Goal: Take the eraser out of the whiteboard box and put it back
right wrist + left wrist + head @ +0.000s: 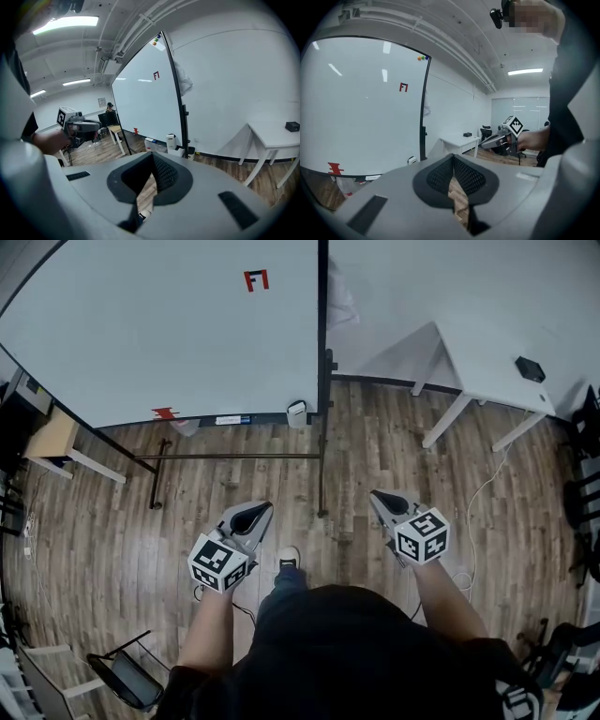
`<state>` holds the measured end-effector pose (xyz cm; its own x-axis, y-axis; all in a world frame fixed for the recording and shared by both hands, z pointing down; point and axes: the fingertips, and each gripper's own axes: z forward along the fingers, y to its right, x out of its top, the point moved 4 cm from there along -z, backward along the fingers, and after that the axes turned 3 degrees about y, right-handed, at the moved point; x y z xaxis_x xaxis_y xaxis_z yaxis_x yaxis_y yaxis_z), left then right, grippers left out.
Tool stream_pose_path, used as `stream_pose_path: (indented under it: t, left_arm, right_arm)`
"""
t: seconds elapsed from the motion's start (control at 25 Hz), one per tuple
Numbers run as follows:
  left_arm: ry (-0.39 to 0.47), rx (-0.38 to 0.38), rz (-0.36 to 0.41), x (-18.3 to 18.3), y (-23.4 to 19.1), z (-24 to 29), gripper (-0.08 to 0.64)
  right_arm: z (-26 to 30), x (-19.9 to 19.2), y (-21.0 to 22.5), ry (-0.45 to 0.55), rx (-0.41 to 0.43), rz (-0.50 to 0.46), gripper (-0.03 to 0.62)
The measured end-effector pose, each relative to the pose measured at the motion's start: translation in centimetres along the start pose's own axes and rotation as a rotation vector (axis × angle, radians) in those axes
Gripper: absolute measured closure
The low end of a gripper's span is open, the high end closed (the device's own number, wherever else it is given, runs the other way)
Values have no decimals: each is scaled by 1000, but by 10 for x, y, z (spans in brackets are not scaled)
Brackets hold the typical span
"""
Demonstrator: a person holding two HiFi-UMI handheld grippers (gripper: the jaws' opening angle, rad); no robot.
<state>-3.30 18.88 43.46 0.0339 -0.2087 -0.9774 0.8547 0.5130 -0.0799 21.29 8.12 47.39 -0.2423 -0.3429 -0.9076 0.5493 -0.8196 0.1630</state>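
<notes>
Fingers [440,177] of the left gripper [265,508] closed tip to tip, nothing between, only wood floor [206,493] visible through the gap lower down. Same on the right gripper [376,495]: mesh pads together at the tips, empty. Both grippers side by side in front of the person's dark torso, pointed toward the whiteboard [169,324] and well apart from it. Whiteboard box [296,413], small and white, at the board's lower right corner, just beside the black frame post. Eraser too small to make out; cannot tell whether inside the box. Red mark [256,279] high on the board, another near its bottom edge. White table [478,362] off to the right, small black object [530,368] on top.
</notes>
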Motion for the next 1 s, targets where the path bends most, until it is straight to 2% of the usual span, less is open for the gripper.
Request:
stream_pose_path:
  t: [0.44,1.0]
  left_arm:
    - [-5,-34,-7,7,-48,29,548]
    - [-20,-59,-11,10,-111,58,548]
  right_arm:
    - [37,17,18,-12,-40,9,600]
    - [96,37,30,-51,-32,8,599]
